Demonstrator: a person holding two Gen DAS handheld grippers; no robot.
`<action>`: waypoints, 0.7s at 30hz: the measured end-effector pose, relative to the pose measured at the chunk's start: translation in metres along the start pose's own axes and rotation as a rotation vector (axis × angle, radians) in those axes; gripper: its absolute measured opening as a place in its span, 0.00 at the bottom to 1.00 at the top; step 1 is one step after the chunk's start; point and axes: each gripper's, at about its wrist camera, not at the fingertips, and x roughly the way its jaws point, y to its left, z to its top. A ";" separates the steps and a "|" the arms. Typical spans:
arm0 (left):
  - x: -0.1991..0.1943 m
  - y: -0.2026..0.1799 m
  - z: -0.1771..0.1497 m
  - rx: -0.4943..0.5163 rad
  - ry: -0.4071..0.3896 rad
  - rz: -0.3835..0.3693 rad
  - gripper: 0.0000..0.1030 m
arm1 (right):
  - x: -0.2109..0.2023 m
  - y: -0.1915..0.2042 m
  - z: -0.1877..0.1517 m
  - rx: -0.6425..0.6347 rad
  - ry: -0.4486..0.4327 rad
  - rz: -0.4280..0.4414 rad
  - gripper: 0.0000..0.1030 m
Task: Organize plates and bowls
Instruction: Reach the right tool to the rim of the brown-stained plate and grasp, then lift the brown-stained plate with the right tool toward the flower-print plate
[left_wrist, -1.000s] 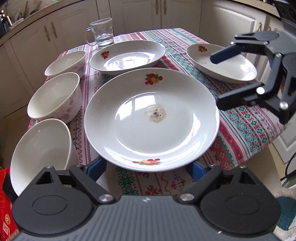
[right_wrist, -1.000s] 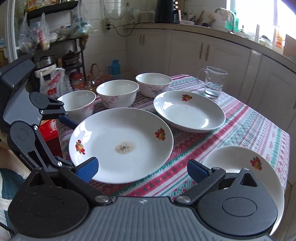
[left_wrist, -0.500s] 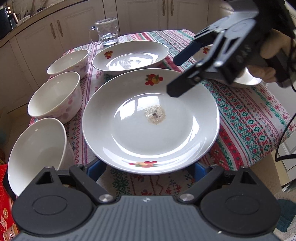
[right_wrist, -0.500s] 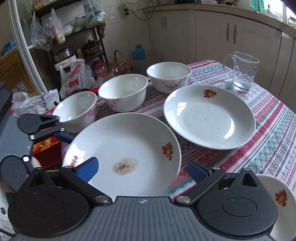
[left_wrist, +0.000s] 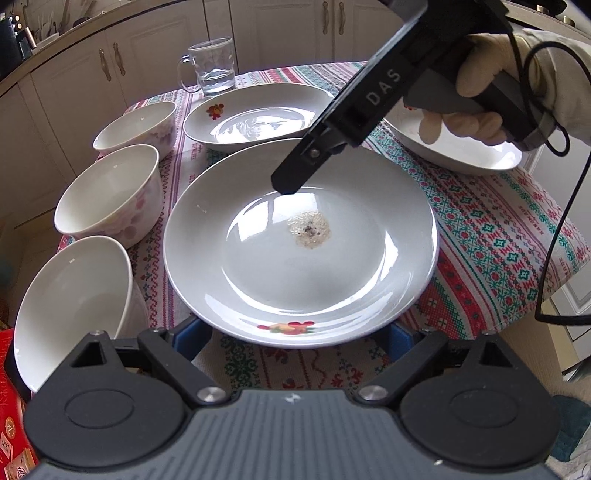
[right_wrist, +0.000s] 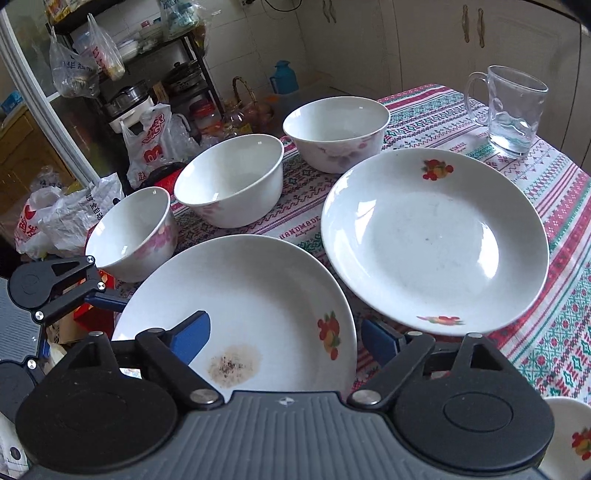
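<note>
A large white plate (left_wrist: 332, 277) with a food stain and fruit print lies on the patterned cloth. My left gripper (left_wrist: 295, 341) stands open at its near rim, and the rim partly hides both blue pads. From the far right, a gloved hand (left_wrist: 480, 92) holds my right gripper (left_wrist: 295, 177) over the plate. In the right wrist view the right gripper (right_wrist: 286, 341) straddles the stained plate's (right_wrist: 258, 295) rim. One pad is above the plate's inside and the other is outside the rim. Its jaws are closing but do not press on the rim. The left gripper's finger (right_wrist: 107, 300) shows at the plate's far side.
A second plate (right_wrist: 432, 240) lies just beyond, and a third plate (left_wrist: 454, 147) sits near the table's right edge. Three white bowls (right_wrist: 229, 181) (right_wrist: 336, 133) (right_wrist: 133, 232) line the left edge. A glass mug (right_wrist: 513, 110) stands at the back. Bags and shelves crowd the floor beside the table.
The right gripper has swung in from the right side over the stained plate, and its jaws have narrowed. The left gripper has stayed at the plate's near rim.
</note>
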 end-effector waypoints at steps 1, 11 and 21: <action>0.000 0.000 0.000 0.001 -0.001 0.000 0.92 | 0.001 0.000 0.001 -0.003 0.003 0.001 0.89; -0.002 0.001 -0.001 0.008 -0.011 -0.016 0.89 | 0.002 0.006 0.002 0.006 0.010 0.000 0.88; -0.003 0.001 0.002 0.021 -0.019 -0.043 0.89 | 0.002 0.006 0.000 0.013 0.008 -0.021 0.89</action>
